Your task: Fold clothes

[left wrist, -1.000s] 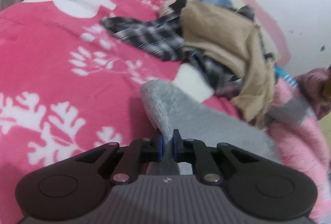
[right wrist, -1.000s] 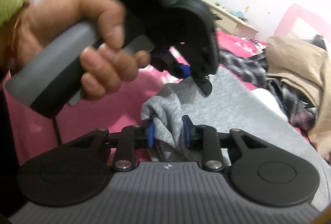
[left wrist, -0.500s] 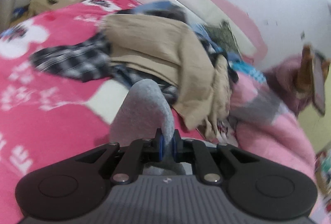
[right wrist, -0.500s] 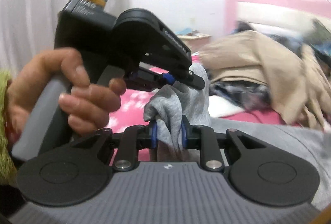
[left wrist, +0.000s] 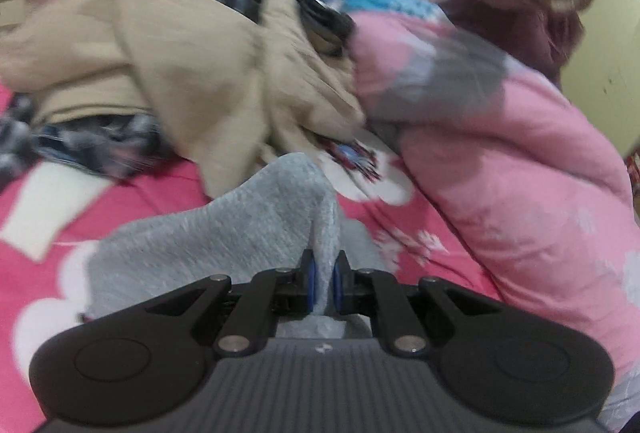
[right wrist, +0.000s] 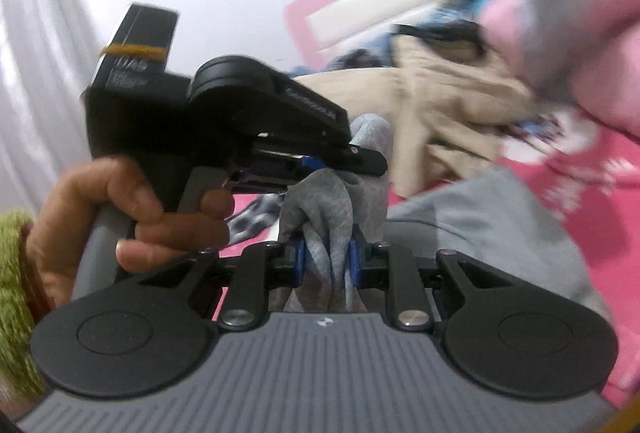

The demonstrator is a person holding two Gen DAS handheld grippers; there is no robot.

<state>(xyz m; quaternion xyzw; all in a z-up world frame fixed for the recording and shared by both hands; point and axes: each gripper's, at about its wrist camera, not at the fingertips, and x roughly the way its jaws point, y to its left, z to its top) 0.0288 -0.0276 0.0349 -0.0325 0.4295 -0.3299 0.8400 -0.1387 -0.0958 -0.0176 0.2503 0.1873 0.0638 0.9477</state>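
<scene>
Your left gripper (left wrist: pixel 323 283) is pinched nearly closed on a raised fold of the grey garment (left wrist: pixel 224 229), its blue pads with only that thin ridge of cloth between them. Your right gripper (right wrist: pixel 327 260) also has hold of the grey garment, but on a thicker bunched wad, so its jaws stand a little further apart. In the right wrist view you can see your left gripper from the side, just beyond and to the left of the right one, biting the same bunch slightly higher up; your left hand (right wrist: pixel 120 217) wraps its handle, with a green sleeve (right wrist: pixel 14 297) at the wrist.

The grey garment lies on the pink bedspread (left wrist: pixel 36 273) with white snowflake prints, its near end lifted between both grippers and the rest trailing away to the right in the right wrist view. Farther off sits a heap of clothes: a tan garment (left wrist: pixel 192 65) over a dark plaid one (left wrist: pixel 96 141), with blue items behind. A pink quilt (left wrist: pixel 512 161) is bundled on the right. Both views are motion-blurred.
</scene>
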